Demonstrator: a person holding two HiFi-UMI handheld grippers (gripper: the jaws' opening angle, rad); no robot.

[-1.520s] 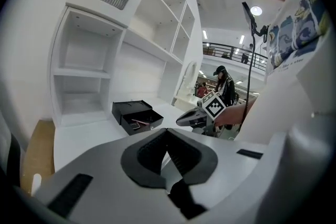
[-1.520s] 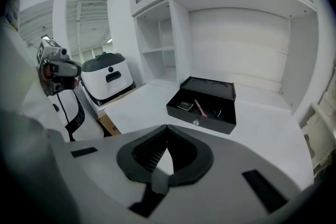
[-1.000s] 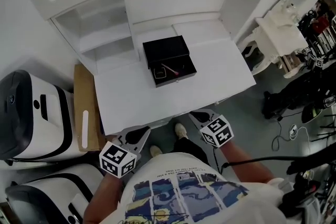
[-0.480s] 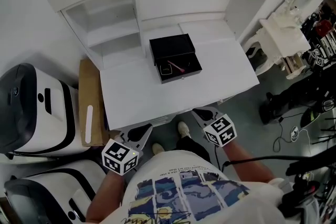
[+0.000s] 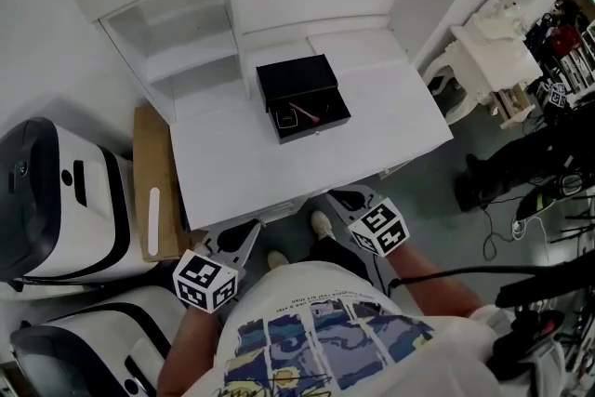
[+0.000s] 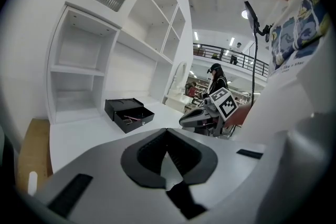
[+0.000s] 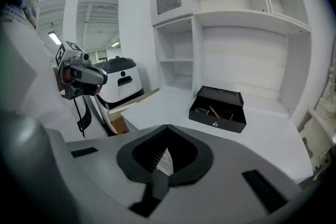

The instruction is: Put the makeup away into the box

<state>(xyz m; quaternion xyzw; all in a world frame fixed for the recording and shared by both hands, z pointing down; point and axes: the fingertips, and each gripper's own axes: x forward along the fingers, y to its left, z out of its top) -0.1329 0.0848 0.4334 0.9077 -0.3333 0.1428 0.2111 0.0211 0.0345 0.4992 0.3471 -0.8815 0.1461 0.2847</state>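
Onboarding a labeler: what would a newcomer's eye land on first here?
The open black box, the lone dark thing on the white desk, sits mid-desk with a pink stick inside. Next come the left hand-held gripper and right hand-held gripper, both shut and empty, just off the desk's near edge.

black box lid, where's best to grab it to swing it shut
Take the lid by its free far edge, near the middle, coming down from above. It stands open at the rear of the box, leaning back, so that edge is the exposed one. Pulling it toward the front should probably swing the lid shut.
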